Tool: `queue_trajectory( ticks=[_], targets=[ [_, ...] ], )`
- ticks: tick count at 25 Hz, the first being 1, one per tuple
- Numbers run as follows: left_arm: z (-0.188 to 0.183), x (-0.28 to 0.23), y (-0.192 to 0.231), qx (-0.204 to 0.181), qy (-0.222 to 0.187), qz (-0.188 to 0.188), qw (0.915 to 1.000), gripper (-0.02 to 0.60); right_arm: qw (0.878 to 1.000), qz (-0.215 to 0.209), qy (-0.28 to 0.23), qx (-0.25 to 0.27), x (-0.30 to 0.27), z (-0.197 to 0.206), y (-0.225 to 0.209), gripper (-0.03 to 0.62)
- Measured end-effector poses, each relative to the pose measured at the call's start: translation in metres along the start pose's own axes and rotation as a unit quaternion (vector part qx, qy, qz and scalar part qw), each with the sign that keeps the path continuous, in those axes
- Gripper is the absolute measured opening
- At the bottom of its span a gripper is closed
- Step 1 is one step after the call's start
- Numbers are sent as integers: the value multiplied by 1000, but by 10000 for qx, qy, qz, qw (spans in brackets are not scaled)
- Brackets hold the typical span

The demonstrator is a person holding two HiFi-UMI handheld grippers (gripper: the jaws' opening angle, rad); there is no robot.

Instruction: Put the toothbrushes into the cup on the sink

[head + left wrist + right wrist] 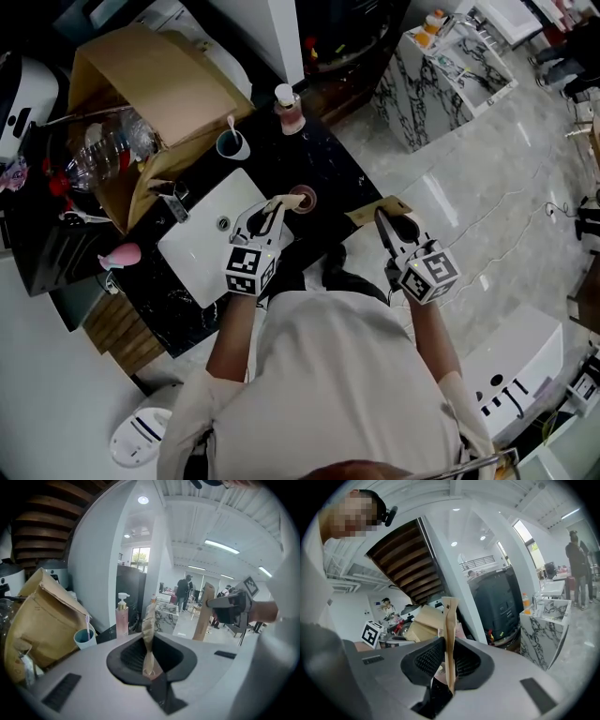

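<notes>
The left gripper (149, 656) is clamped on a twisted brown paper toothbrush packet (148, 625). The right gripper (450, 660) pinches a flat brown paper toothbrush packet (451, 620). The teal cup (232, 144) stands behind the white sink (202, 258) on the black table (178, 300). Packet print is too small to read.

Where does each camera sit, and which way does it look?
Head view: on the person's head, looking steeply down at the sink; shirt, left gripper, right gripper show.
Left gripper view: rides the left gripper, looking along jaws shut on a twisted brown packet, toward the cup; right gripper shows.
Right gripper view: rides the right gripper, looking along jaws shut on a flat brown packet, toward the brown box; left gripper's marker cube shows.
Shared: head and left gripper views both show the cup and pink pump bottle.
</notes>
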State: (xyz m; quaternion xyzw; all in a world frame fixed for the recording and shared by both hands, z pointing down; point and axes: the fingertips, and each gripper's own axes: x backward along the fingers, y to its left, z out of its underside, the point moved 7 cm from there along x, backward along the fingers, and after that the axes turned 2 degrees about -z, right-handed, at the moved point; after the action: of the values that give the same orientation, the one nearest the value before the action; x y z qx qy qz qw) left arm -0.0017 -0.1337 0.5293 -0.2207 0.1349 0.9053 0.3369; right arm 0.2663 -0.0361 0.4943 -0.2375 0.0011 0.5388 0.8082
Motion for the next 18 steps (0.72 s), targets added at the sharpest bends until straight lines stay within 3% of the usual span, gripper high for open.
queue_trajectory(
  ticks=[18],
  targets=[
    [38, -44, -1, -120, 570, -190, 9981, 43, 9993, -299, 189, 79, -24, -2, -7, 75]
  ],
)
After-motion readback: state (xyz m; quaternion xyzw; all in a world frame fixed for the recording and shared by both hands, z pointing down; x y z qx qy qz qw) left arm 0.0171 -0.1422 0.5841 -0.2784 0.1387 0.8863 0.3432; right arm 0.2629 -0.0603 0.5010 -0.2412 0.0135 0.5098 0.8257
